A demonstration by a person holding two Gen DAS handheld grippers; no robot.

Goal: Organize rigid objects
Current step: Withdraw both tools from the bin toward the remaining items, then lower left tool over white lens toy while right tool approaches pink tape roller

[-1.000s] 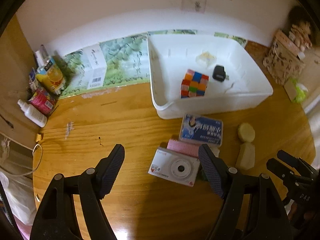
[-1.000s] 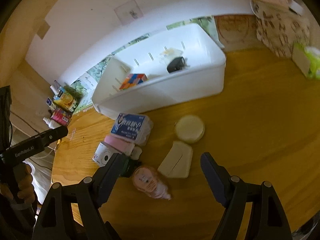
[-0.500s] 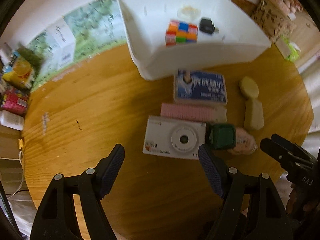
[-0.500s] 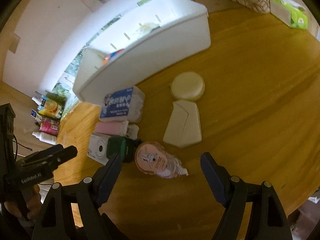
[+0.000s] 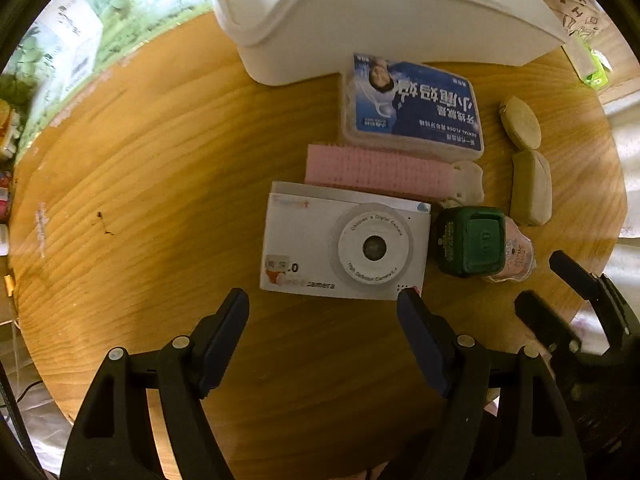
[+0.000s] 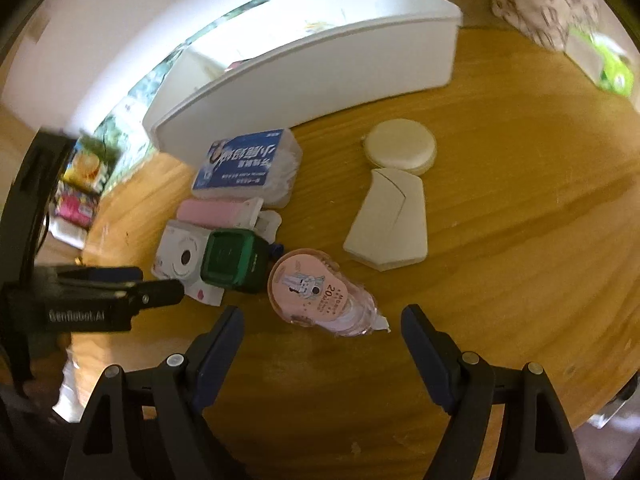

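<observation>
Left wrist view: left gripper (image 5: 323, 312), fingers spread and empty, hangs over the camera (image 5: 344, 246), just short of the bin (image 5: 400, 36). Right gripper (image 6: 322, 330) gapes empty before the pink case (image 6: 320, 296). Closing here could nudge the touching green block (image 5: 468, 240). Bin contents are mostly cut off.

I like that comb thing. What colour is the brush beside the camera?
Pink brush, with a whitish handle; clearest in the left wrist view.

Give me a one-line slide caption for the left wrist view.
Open left gripper hovers above a white toy camera beside a green block, near the white bin.
</observation>
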